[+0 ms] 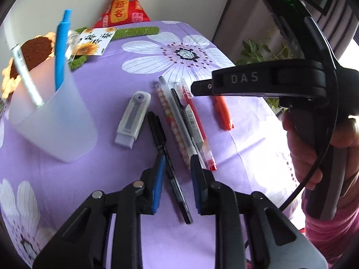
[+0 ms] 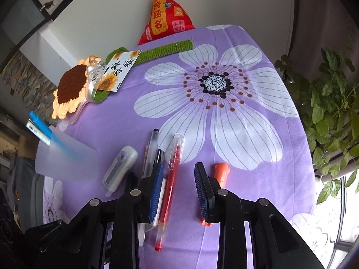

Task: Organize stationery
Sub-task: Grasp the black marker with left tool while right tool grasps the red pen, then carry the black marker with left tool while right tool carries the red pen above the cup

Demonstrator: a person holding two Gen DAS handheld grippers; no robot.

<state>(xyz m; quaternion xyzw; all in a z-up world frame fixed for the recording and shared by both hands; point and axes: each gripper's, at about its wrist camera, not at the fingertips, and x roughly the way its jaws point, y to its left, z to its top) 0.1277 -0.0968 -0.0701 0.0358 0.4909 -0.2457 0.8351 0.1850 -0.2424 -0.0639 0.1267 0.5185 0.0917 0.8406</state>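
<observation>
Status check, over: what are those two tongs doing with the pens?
Left tongs astride black pen, not gripping. Right tongs open over red pen. Cup clear, over.

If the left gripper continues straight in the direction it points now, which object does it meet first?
Most likely the black pen: it lies on the purple cloth between the fingers of the left gripper, which are not yet pressing on it. How far above it the tips are is unclear.

Left hand-held gripper (image 1: 177,164) low in frame, jaws narrowly apart, tilted steeply down, right hand-held gripper (image 2: 179,174) likewise angled, jaws slightly wider, hand (image 1: 314,148) gripping its handle at right edge
</observation>
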